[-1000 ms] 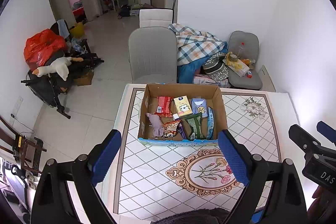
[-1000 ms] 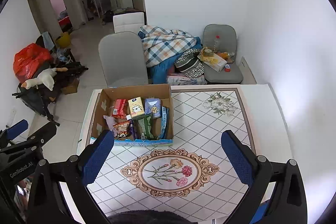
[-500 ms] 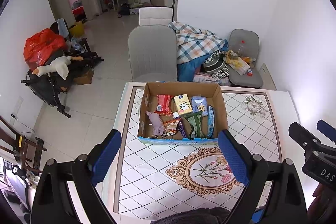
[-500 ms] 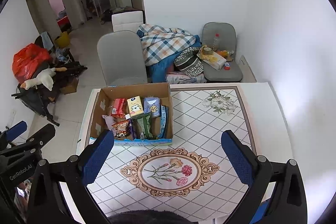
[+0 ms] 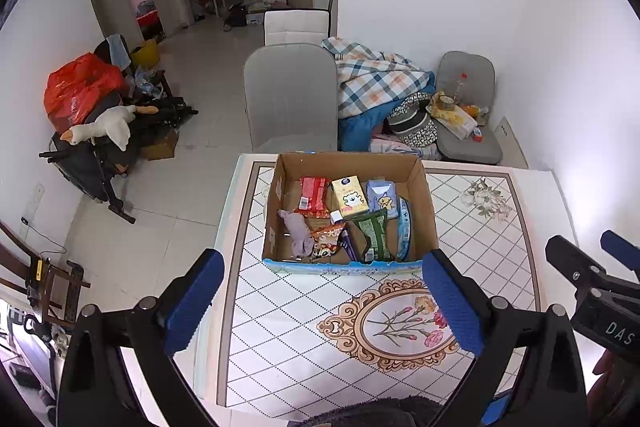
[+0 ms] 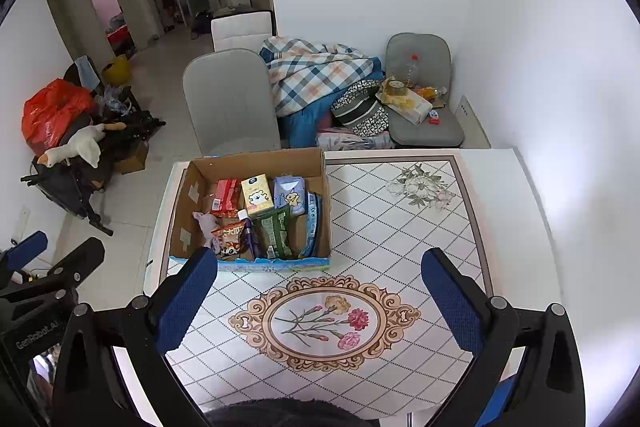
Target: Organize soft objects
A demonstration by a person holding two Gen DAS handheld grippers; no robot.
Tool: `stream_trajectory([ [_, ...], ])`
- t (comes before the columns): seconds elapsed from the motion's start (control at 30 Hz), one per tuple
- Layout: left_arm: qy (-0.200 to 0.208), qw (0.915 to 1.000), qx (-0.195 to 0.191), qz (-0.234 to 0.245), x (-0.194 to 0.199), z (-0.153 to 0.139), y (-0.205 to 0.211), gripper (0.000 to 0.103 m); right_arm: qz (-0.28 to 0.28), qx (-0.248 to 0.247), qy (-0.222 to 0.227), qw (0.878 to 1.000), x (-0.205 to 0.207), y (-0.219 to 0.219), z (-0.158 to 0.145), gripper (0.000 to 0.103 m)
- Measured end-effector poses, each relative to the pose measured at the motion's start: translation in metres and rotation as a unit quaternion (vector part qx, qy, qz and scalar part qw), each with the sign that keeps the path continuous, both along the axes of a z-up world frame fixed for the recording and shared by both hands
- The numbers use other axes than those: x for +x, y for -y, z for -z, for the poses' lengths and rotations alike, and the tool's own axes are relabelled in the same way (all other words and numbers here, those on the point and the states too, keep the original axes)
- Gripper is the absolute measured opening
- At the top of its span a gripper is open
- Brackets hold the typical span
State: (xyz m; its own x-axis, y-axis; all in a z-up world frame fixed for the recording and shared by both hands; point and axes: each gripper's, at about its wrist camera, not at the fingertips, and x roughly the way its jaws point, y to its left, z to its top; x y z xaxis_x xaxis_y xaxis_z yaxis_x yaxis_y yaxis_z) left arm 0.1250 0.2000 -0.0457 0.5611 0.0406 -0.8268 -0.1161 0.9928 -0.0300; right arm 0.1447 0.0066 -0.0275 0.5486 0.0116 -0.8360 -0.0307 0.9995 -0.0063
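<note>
An open cardboard box (image 5: 425, 211) stands on the table's far left part. It holds a red packet (image 5: 312, 195), a yellow tissue pack (image 5: 350, 197), a blue tissue pack (image 5: 382, 197), a green packet (image 5: 372, 231), a snack bag (image 5: 326, 239) and a limp purple soft piece (image 5: 298, 231). My left gripper (image 5: 320, 257) hovers in front of the box, its jaws opening with nothing between them. My right gripper (image 6: 318, 255) hangs over the floral tablecloth (image 6: 400, 227), open and empty, with the box (image 6: 184, 211) ahead to its left.
A grey chair (image 5: 292, 99) stands behind the table. Next to it lie a plaid blanket (image 5: 372, 79) and a cluttered grey seat (image 5: 468, 131). A stuffed goose (image 5: 104, 127) rests on a black stand at the left. Something dark and fleecy (image 5: 360, 415) fills the bottom edge.
The box sits a touch higher in both views. Both grippers stay in front of it with nothing in them.
</note>
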Motion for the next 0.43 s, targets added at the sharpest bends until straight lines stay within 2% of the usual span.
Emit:
stream_trajectory([
  [0.27, 0.009, 0.9998, 0.011, -0.012, 0.0019, -0.0009, -0.0056, 0.102, 0.0, -0.003, 0.0, 1.0, 0.0005, -0.0021, 0.0021, 0.103],
  [0.43, 0.013, 0.9998, 0.003, -0.014, 0.0023, -0.0011, -0.0084, 0.102, 0.0, -0.002, -0.001, 1.0, 0.0006, -0.0022, 0.0021, 0.103],
])
